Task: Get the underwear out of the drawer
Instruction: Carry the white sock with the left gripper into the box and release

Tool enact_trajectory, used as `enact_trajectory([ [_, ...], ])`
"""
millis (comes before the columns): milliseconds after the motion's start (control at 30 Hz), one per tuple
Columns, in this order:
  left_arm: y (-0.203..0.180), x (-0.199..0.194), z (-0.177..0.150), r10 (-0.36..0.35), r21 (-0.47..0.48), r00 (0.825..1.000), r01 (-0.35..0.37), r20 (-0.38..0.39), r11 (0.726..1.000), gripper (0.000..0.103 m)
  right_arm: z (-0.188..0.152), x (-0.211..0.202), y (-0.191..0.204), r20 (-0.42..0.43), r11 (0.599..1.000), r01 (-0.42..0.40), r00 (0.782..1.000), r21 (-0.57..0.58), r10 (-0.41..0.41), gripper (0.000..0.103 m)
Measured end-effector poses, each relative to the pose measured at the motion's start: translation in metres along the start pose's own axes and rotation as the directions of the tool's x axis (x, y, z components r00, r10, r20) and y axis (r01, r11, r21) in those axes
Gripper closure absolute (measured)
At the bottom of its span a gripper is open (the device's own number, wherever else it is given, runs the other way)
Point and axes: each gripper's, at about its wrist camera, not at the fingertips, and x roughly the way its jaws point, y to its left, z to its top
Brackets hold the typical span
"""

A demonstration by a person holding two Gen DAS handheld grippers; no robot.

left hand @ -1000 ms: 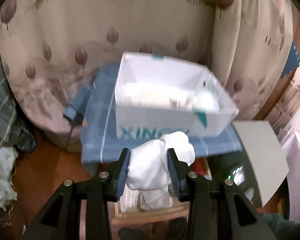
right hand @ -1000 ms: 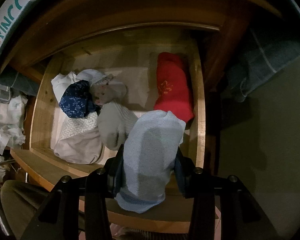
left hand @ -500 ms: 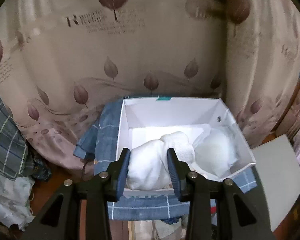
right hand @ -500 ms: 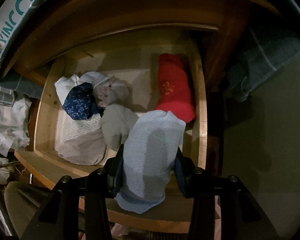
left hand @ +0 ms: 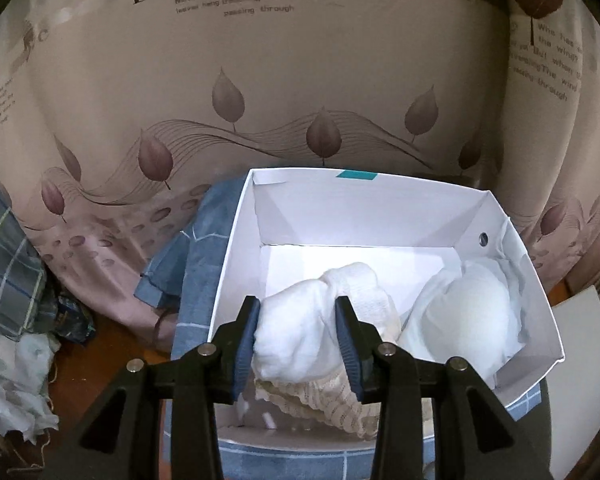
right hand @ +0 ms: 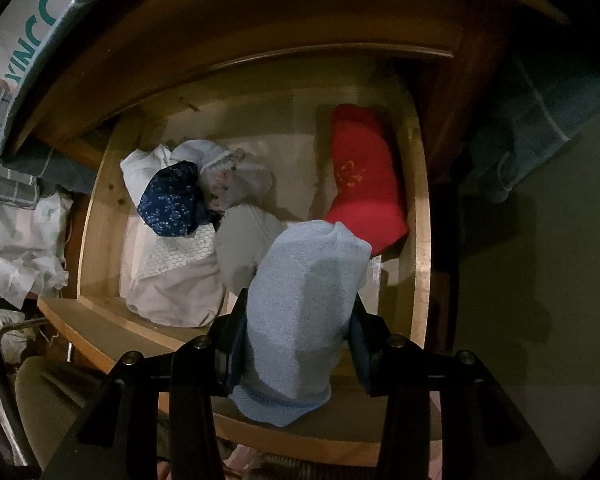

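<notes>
Our left gripper (left hand: 297, 334) has its jaws narrowly apart and clamped on a white bundle of underwear (left hand: 300, 332), with a lacy beige edge hanging below the pads. A second ago that bundle hung in front of the white box (left hand: 236, 248), outside its printed front wall; now it sits over the box's open inside, near the front wall and just beside a white padded piece (left hand: 466, 312) already lying at the box's right end. So this garment is out of the drawer and ready to be let go; whether it already rests on the box floor we cannot tell, since the fingers hide its underside.

Our right gripper (right hand: 298, 322) is likewise part closed, pinching a light blue garment (right hand: 300, 304), and has not shifted over the last second. It hangs above the front edge of the wooden drawer (right hand: 420, 240), lower than the box. Inside the drawer lie a red piece (right hand: 364, 176) at the right wall and a navy floral one (right hand: 170, 200) on a pale heap, so several items remain.
</notes>
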Motion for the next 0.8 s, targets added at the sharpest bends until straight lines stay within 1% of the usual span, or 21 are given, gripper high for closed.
enact_trajectory([
  [233, 0.005, -0.005, -0.003, -0.013, -0.010, 1.000, 0.013, -0.002, 1.000, 0.058, -0.001, 0.002, 0.001, -0.002, 1.000, 0.010, 1.000, -0.007, -0.010, 0.063],
  [367, 0.002, -0.008, -0.005, 0.003, 0.013, 1.000, -0.003, -0.010, 1.000, 0.056, -0.001, 0.003, 0.003, -0.001, 1.000, 0.019, 1.000, -0.010, -0.019, 0.063],
  [500, -0.004, -0.016, -0.008, 0.036, 0.053, 0.999, -0.036, 0.002, 0.998, 0.056, -0.001, 0.003, 0.004, -0.002, 1.000, 0.025, 1.000, -0.013, -0.025, 0.063],
  [600, -0.005, -0.025, -0.010, 0.033, 0.071, 0.999, -0.034, 0.012, 0.997, 0.056, 0.000, 0.004, 0.004, -0.004, 1.000, 0.026, 1.000, -0.015, -0.026, 0.063],
  [700, -0.005, -0.031, -0.013, 0.050, 0.085, 0.999, -0.052, 0.020, 0.995, 0.056, 0.000, 0.004, 0.004, -0.002, 0.999, 0.029, 1.000, -0.017, -0.029, 0.063],
  [733, -0.005, -0.033, -0.014, 0.058, 0.083, 0.998, -0.060, 0.023, 0.995, 0.056, 0.000, 0.004, 0.003, -0.003, 0.999, 0.030, 1.000, -0.017, -0.030, 0.063],
  [800, -0.002, -0.037, -0.018, 0.046, 0.070, 0.999, -0.048, 0.024, 0.996, 0.056, 0.001, 0.005, 0.003, -0.004, 0.999, 0.033, 0.999, -0.016, -0.033, 0.063],
])
